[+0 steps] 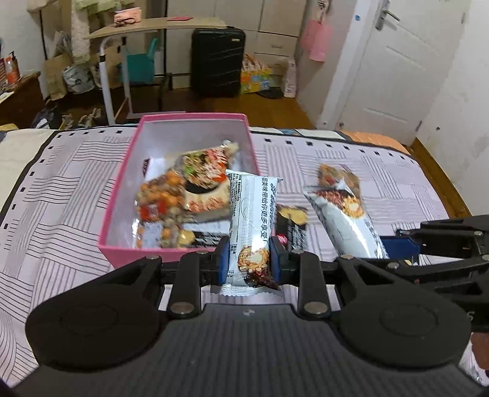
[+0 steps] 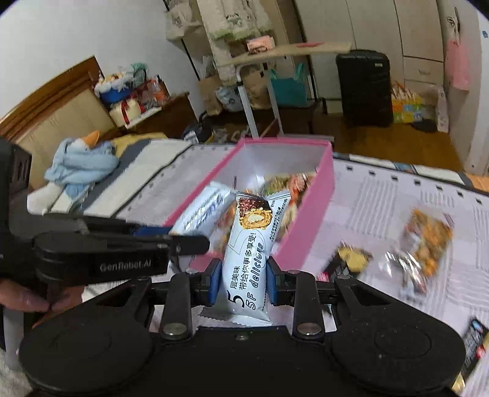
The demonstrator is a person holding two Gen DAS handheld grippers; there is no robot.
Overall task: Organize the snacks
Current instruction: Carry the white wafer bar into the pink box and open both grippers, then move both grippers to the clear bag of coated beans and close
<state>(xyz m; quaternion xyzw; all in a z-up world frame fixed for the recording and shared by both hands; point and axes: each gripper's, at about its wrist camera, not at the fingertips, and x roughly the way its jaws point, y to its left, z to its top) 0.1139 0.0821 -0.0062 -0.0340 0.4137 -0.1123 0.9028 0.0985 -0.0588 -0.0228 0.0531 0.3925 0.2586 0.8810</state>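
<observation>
A pink box [image 1: 122, 210] with a white inside sits on the bed and holds several snack packs [image 1: 183, 189]. My left gripper [image 1: 249, 259] is shut on a white wafer bar [image 1: 252, 213] at the box's near right corner. My right gripper [image 2: 244, 281] is shut on a second white wafer bar [image 2: 249, 244], held in front of the pink box [image 2: 308, 226]. In the left wrist view the right gripper [image 1: 394, 247] shows at the right edge with its bar [image 1: 345, 213]. In the right wrist view the left gripper [image 2: 171, 235] shows at the left with its bar [image 2: 201, 210].
Loose snack packs lie on the patterned bedspread [image 2: 397, 207] right of the box: a nut pack [image 2: 428, 244], a small dark pack [image 2: 351, 259] and one at the right edge [image 2: 475, 345]. A light blue blanket [image 2: 79, 168] lies at the left. A black suitcase [image 1: 217, 61] and a folding table [image 1: 152, 27] stand beyond the bed.
</observation>
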